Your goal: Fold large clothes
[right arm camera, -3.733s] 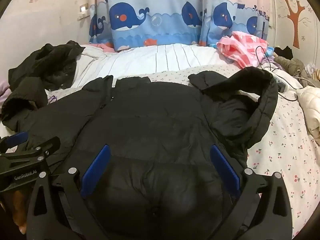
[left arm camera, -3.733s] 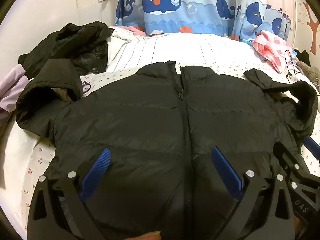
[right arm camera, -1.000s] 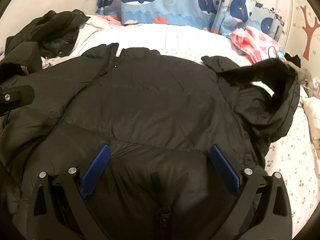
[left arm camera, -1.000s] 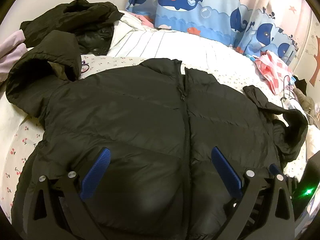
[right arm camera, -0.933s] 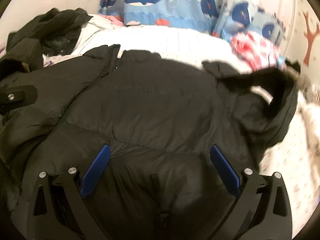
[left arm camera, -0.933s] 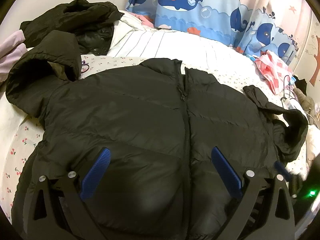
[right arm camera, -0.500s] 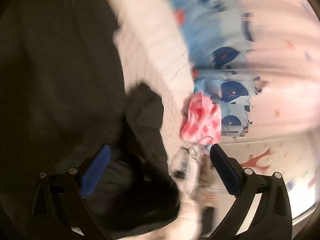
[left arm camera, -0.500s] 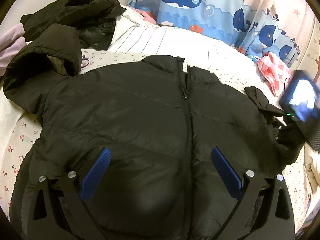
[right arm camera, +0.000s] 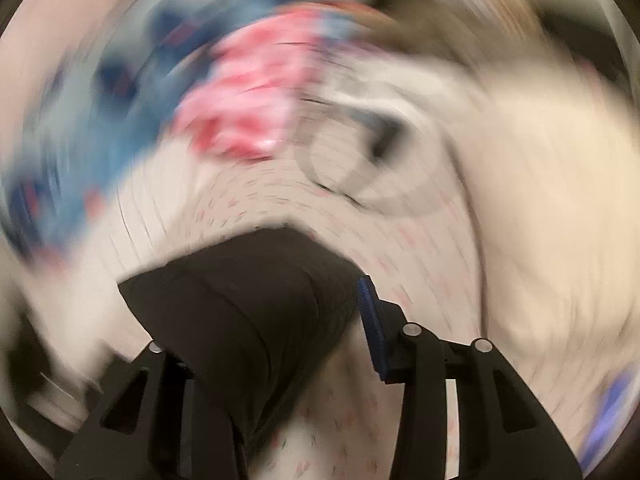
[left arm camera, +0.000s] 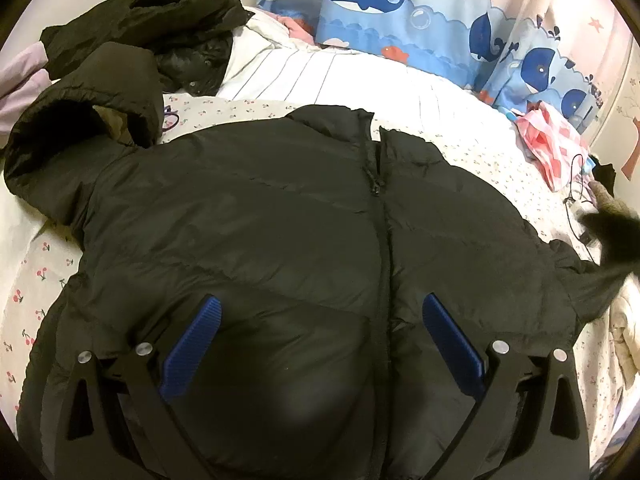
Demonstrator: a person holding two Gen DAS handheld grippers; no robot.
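Black puffer jacket point(left arm camera: 280, 220), zipped up the front, spread flat across the bed point(left arm camera: 460, 152), one sleeve bunched at far left. Cherry-print sheet beneath; whale-print curtain point(left arm camera: 400, 8) behind; second dark coat point(left arm camera: 152, 20) heaped at back left; pink checked cloth point(left arm camera: 552, 140) at right. Left hand-held gripper point(left arm camera: 320, 332) wide apart above the hem, holding nothing. Only in the blurred right-wrist view: right hand-held gripper point(right arm camera: 280, 320), jaws just closing, black sleeve point(right arm camera: 240, 300) between them; grip uncertain.

Whale-print curtain point(left arm camera: 400, 12) behind bed; pink checked cloth point(left arm camera: 552, 140) at right edge; floral sheet point(left arm camera: 472, 152).
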